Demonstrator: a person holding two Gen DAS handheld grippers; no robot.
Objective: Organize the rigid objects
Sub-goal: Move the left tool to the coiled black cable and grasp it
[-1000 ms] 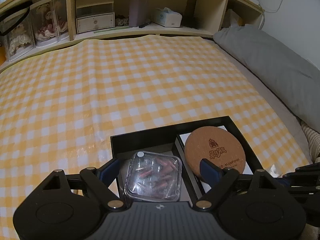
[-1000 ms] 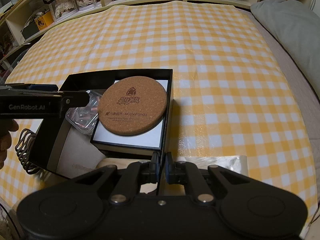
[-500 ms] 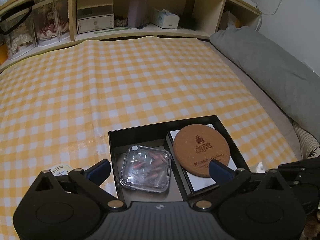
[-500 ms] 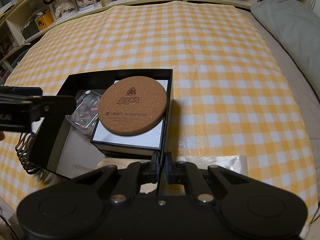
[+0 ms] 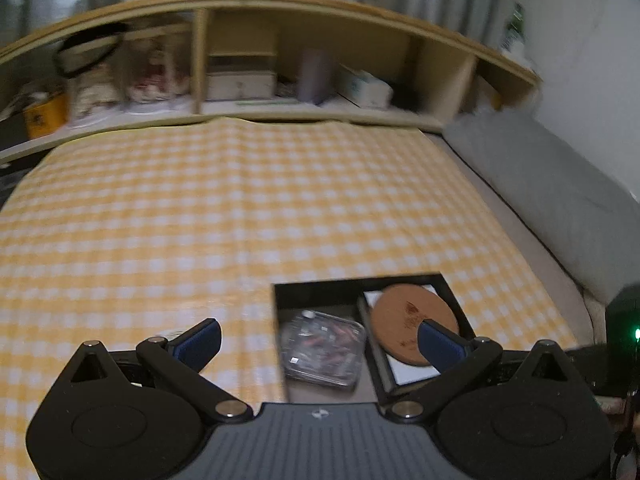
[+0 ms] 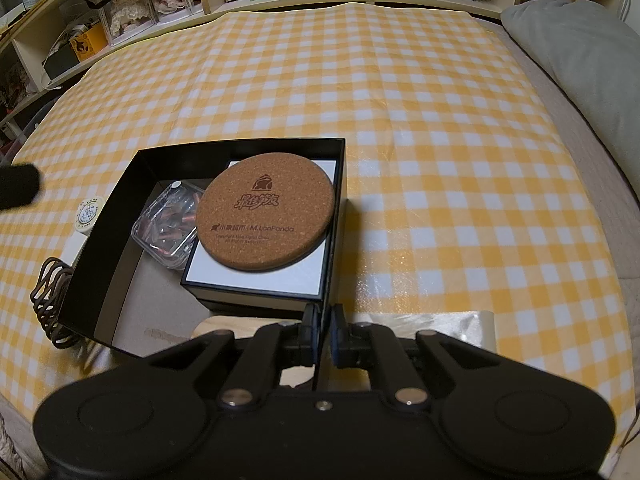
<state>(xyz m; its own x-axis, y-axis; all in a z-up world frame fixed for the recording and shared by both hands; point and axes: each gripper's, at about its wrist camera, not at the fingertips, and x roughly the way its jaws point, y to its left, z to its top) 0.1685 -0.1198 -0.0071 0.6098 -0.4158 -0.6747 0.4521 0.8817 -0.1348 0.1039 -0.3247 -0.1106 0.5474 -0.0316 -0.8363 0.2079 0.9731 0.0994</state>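
Note:
A black open box (image 6: 120, 184) sits on the yellow checked cloth. Inside it lie a clear plastic case of reddish pieces (image 6: 168, 226) and a round cork coaster (image 6: 266, 220) on a white-topped box (image 6: 256, 278). My right gripper (image 6: 325, 330) is shut on the black box's near right wall. My left gripper (image 5: 320, 340) is open and empty, raised above and left of the box (image 5: 320, 292); the clear case (image 5: 322, 346) and the coaster (image 5: 412, 324) show between its fingers.
A small round white dial object (image 6: 87, 216) and a dark coiled cable (image 6: 50, 300) lie left of the box. A grey pillow (image 6: 580, 52) lies at the right. Wooden shelves (image 5: 240, 80) with boxes run along the far edge.
My left gripper has pulled back up and to the left, away from the clear case, which stays in the box. The right gripper has not moved.

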